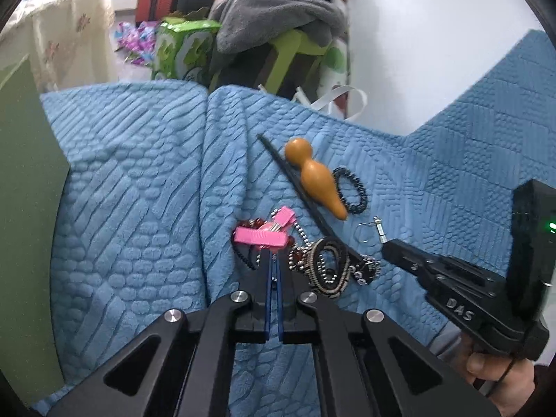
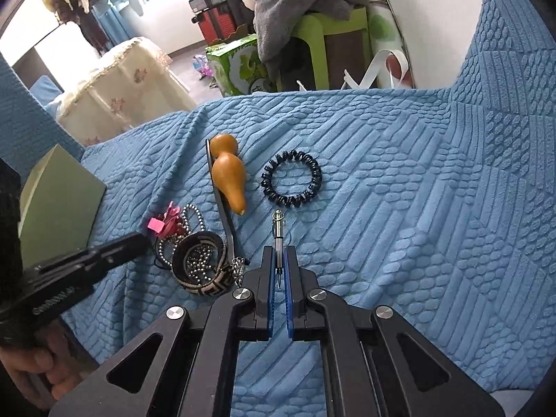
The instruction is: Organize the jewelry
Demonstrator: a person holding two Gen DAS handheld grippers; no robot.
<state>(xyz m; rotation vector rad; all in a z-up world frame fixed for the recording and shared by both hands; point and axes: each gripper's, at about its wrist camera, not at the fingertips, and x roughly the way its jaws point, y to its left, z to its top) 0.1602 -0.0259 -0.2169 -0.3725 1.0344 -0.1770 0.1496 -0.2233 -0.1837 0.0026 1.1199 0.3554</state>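
Left hand-held gripper pinching pink clip; right hand-held gripper clamping metal pendant

The right gripper pinched a small silver clip over the blue blanket. A black curly hair tie lay near an orange gourd.

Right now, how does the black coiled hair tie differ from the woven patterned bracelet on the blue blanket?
The black coiled hair tie lies alone, to the right of the gourd; the woven patterned bracelet sits in the pile by the left gripper.
The hair tie is a thin, plain black spiral; the bracelet is a wide flat band in black and beige.
The hair tie's ring is empty; a silver ball chain lies in the bracelet.
Both are rings resting on the blue blanket.
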